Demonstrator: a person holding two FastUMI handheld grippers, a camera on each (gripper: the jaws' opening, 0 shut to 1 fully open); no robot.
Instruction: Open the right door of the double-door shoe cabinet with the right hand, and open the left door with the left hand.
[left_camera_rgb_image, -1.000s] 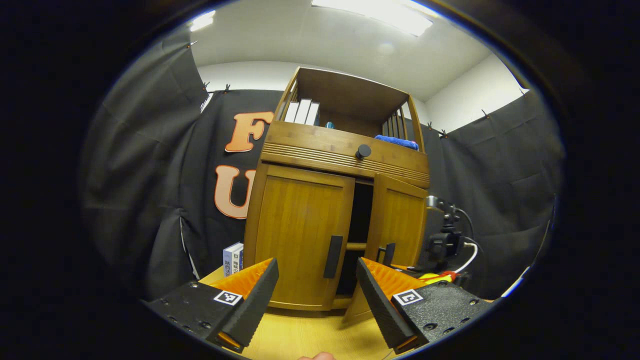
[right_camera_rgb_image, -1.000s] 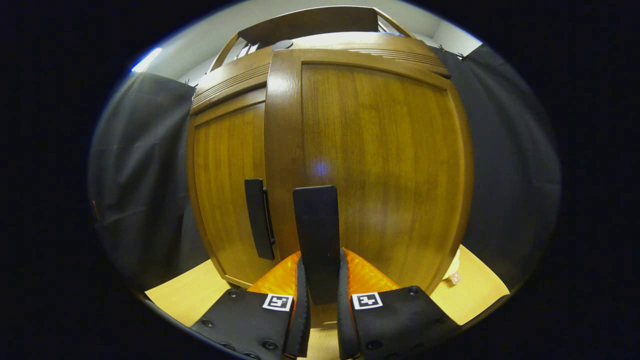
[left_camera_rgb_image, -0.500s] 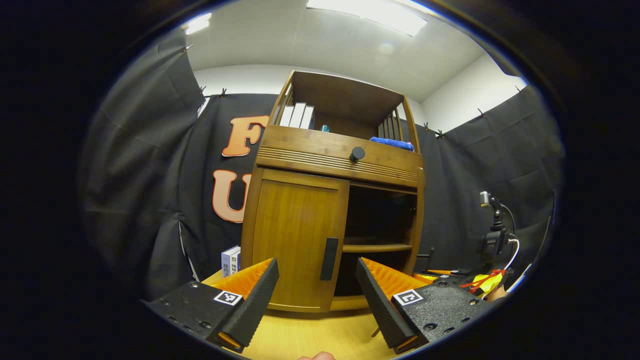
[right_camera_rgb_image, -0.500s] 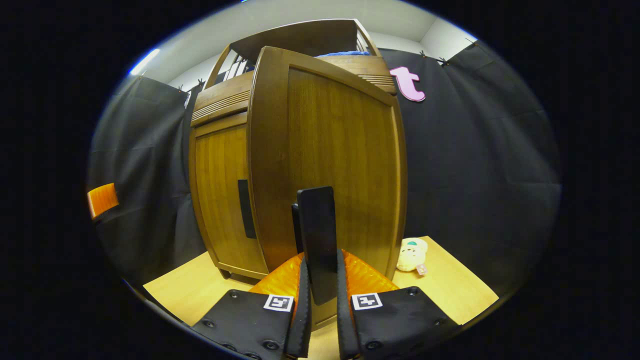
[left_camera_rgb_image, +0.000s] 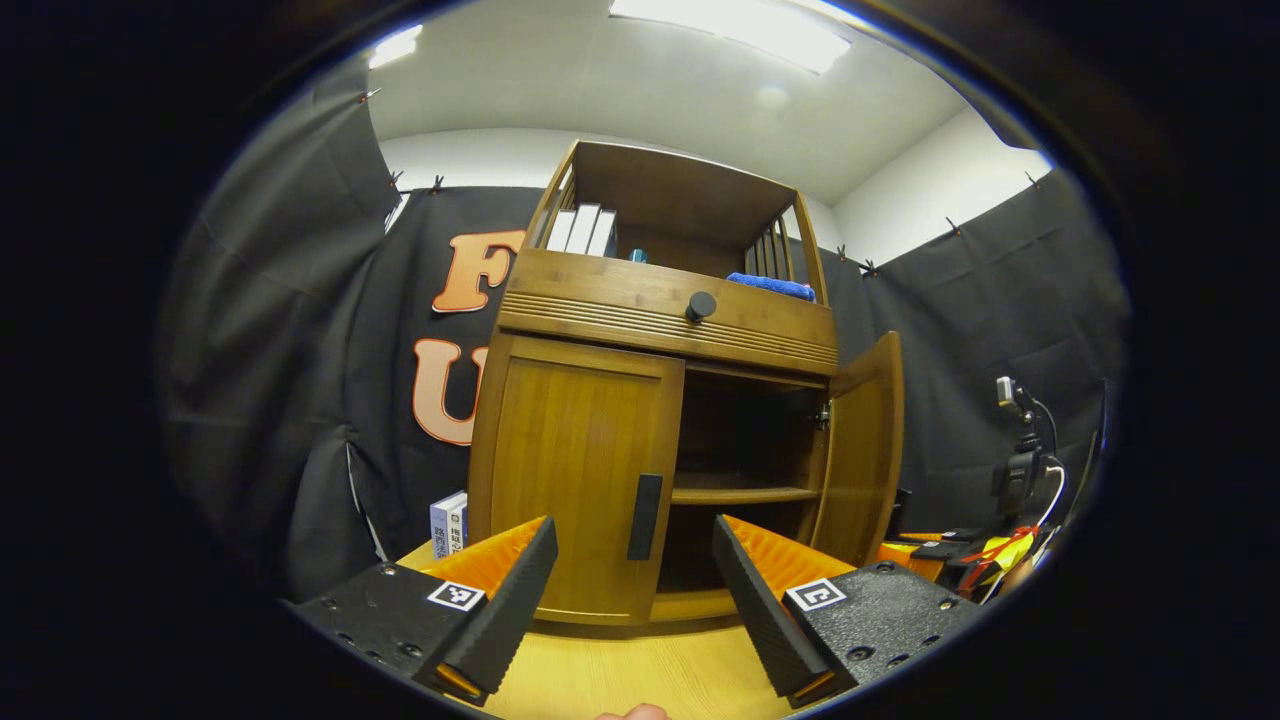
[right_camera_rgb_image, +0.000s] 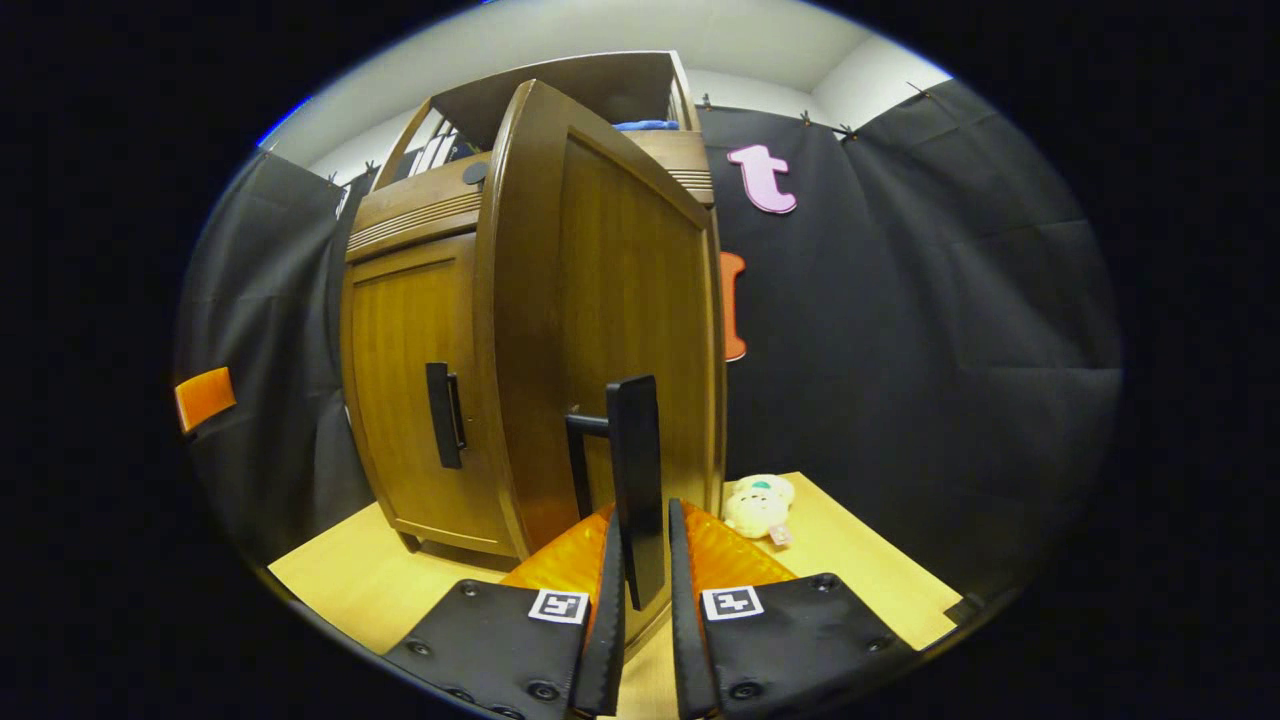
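While right tool (right_camera_rgb_image: 637, 610) clamps the handle (right_camera_rgb_image: 634, 490), right door (left_camera_rgb_image: 862, 450) swung wide, left door (left_camera_rgb_image: 572, 480) closed, left tool (left_camera_rgb_image: 630, 610) wide.

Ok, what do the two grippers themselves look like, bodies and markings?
Both match. The left gripper has two wedge-shaped fingers with ribbed inner faces, on black textured bodies with screws, each carrying a small square black-and-white marker. The right gripper has the same black bodies, screws and a marker on each side. No cables are visible on either.

My right gripper (right_camera_rgb_image: 638, 610) is clamped on the right door handle (right_camera_rgb_image: 634, 480); my left gripper (left_camera_rgb_image: 632, 600) hangs wide open, just short of the left door handle (left_camera_rgb_image: 645, 502).
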